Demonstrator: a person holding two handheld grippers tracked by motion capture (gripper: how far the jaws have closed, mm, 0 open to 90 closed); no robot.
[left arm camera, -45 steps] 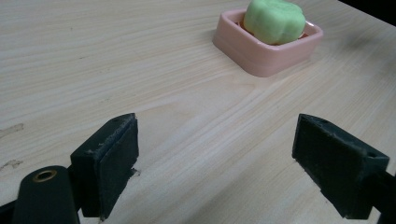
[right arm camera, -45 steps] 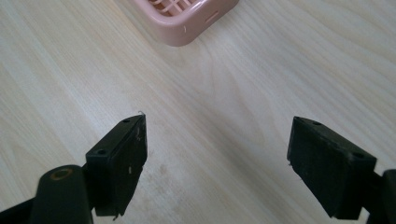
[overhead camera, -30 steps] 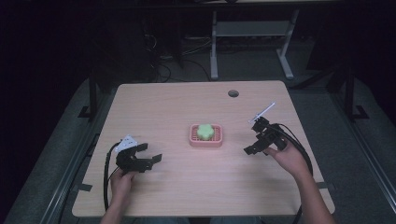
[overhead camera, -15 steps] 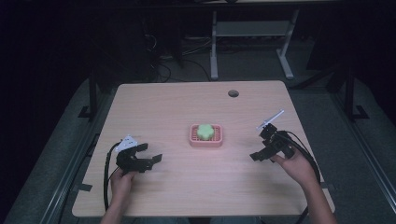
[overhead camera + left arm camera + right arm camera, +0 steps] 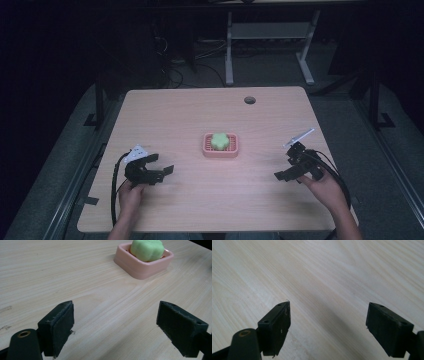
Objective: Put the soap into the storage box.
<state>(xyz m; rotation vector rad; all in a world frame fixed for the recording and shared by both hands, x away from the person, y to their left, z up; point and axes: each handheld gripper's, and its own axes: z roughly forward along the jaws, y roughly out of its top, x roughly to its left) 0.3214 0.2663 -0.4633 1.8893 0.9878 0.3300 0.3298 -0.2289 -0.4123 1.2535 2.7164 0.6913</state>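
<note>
We see the green soap point(image 5: 219, 140) sitting in the pink dish point(image 5: 220, 151) mid-table point(image 5: 200, 110). Left claw point(image 5: 161, 169) and right claw point(image 5: 286, 169) both released, jaws wide, low over bare wood, well apart from the dish.

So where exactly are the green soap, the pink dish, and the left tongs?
green soap point(image 5: 147, 249), left gripper view, on its rounded top.
pink dish point(image 5: 220, 152), high view, on its front rim.
left tongs point(image 5: 161, 166), high view, midway between the open tips.
</note>
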